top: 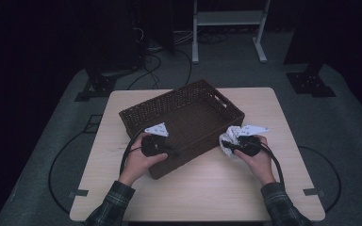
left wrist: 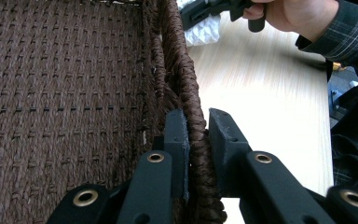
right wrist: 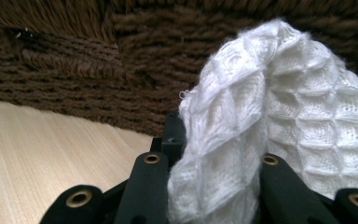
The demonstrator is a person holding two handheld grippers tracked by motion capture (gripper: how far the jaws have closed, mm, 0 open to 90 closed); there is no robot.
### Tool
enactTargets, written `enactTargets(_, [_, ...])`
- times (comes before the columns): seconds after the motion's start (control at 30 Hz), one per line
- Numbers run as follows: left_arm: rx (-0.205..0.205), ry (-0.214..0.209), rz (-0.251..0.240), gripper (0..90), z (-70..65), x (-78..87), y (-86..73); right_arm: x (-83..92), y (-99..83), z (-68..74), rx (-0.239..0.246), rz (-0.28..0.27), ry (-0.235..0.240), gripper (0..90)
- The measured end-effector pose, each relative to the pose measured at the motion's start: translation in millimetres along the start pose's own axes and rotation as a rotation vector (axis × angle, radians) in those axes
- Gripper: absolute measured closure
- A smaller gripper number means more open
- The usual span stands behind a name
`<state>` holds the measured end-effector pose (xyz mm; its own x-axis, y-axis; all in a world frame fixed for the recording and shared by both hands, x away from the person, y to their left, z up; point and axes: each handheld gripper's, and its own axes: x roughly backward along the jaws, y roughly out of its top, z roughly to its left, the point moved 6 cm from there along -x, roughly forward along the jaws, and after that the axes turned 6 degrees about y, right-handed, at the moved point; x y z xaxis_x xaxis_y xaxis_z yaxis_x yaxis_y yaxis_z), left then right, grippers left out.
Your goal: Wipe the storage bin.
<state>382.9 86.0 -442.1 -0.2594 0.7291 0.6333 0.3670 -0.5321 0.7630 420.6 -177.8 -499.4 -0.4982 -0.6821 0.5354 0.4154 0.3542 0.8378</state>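
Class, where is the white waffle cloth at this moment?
In the high view the white cloth is held in the right gripper, just outside the brown wicker basket's right side, above the table.

The high view is dim, its upper corners and edges lost in black around the pale wooden counter (top: 207,188). Both gripper views are bright and evenly lit, softening only at their nearest bottom edges.

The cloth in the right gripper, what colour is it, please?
White cloth, waffle-knit; right gripper view shows it best.

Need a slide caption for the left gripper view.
Left gripper clamps the basket rim; table beyond.
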Motion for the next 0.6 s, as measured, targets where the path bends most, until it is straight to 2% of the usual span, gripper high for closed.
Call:
enactTargets(0.17, [-0.001,0.0,0.0,77.5,0.0,0.0,0.0,-6.6,-5.6,0.4,-0.001,0.026,0.005,74.5])
enactTargets(0.33, [-0.001,-0.001,0.001,77.6,0.1,0.1,-0.1,-6.6,-5.0,2.5,0.003,0.027,0.004,74.5])
enactTargets(0.43, [-0.001,-0.001,0.001,77.6,0.1,0.2,-0.1,-2.7,-1.6,4.5,0.013,0.016,0.0,74.5])
enactTargets(0.6, [-0.001,-0.001,0.0,77.6,0.1,0.2,-0.1,8.6,11.1,11.3,0.035,-0.032,0.002,74.4])
